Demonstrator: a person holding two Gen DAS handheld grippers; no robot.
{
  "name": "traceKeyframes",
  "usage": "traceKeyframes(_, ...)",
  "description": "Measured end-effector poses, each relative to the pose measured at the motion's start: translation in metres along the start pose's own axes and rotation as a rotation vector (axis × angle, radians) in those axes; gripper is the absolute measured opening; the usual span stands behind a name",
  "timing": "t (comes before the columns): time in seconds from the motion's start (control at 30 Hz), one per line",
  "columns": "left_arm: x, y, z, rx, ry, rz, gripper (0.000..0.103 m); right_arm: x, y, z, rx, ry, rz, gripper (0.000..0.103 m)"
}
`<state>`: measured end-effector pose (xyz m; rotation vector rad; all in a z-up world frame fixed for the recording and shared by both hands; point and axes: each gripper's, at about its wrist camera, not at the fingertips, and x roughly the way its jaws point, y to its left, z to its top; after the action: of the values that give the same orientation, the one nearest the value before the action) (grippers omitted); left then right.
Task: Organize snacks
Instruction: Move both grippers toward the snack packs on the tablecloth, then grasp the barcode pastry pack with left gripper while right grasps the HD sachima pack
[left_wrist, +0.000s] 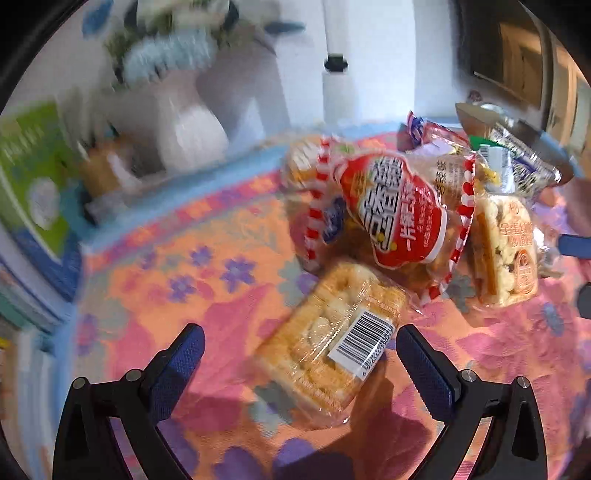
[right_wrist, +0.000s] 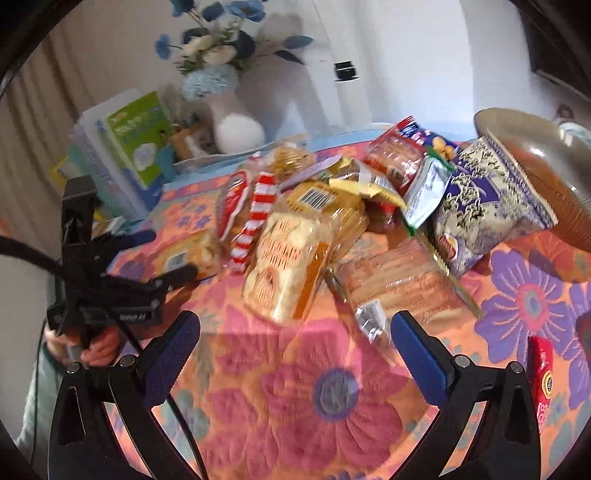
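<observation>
Left gripper (left_wrist: 299, 354) spread wide around barcoded snack pack (left_wrist: 325, 350).

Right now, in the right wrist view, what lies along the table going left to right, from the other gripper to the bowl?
left gripper → barcoded cake pack → red-and-white striped packet → clear rice-cracker pack → blue-and-white patterned bag → ribbed bowl
</observation>
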<state>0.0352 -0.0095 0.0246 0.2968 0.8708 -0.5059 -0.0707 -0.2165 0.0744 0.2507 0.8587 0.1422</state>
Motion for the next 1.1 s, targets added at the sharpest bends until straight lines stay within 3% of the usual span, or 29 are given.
traceKeyframes(0.1,-0.001,-0.003,-0.002,0.021,-0.001,-0.03,0.093,0.014,0.009,0.013,0.029,0.014,-0.024,0.102)
traceKeyframes(0.2,-0.004,-0.013,-0.005,0.063,-0.004,-0.021,0.069,0.021,0.013,0.021,0.054,0.005,-0.025,0.101)
traceKeyframes(0.27,-0.005,-0.016,-0.005,0.055,-0.002,-0.006,0.063,0.03,0.015,0.024,0.047,0.014,-0.069,0.094)
traceKeyframes(0.3,-0.008,-0.015,-0.005,0.037,-0.013,-0.001,0.061,0.035,0.017,0.025,0.037,0.019,-0.094,0.087)
traceKeyframes(0.33,-0.011,-0.014,-0.006,0.02,-0.019,0.001,0.06,0.036,0.021,0.026,0.009,0.003,-0.129,0.062)
traceKeyframes(0.37,-0.013,-0.013,-0.008,0.005,-0.022,0.002,0.058,0.038,0.023,0.025,-0.02,0.003,-0.153,0.051)
traceKeyframes(0.7,-0.055,-0.031,-0.033,-0.183,-0.093,0.032,0.051,0.004,0.011,-0.007,-0.025,0.048,0.013,0.044)
traceKeyframes(0.93,-0.057,-0.057,-0.05,-0.145,-0.035,0.031,0.051,-0.015,-0.007,-0.035,-0.058,0.131,0.107,0.044)
traceKeyframes(1.03,-0.051,-0.062,-0.051,-0.154,-0.009,0.035,0.055,-0.01,-0.017,-0.039,-0.045,0.127,0.138,0.045)
traceKeyframes(1.1,-0.046,-0.065,-0.05,-0.167,0.01,0.038,0.066,-0.006,-0.023,-0.04,-0.012,0.129,0.177,0.045)
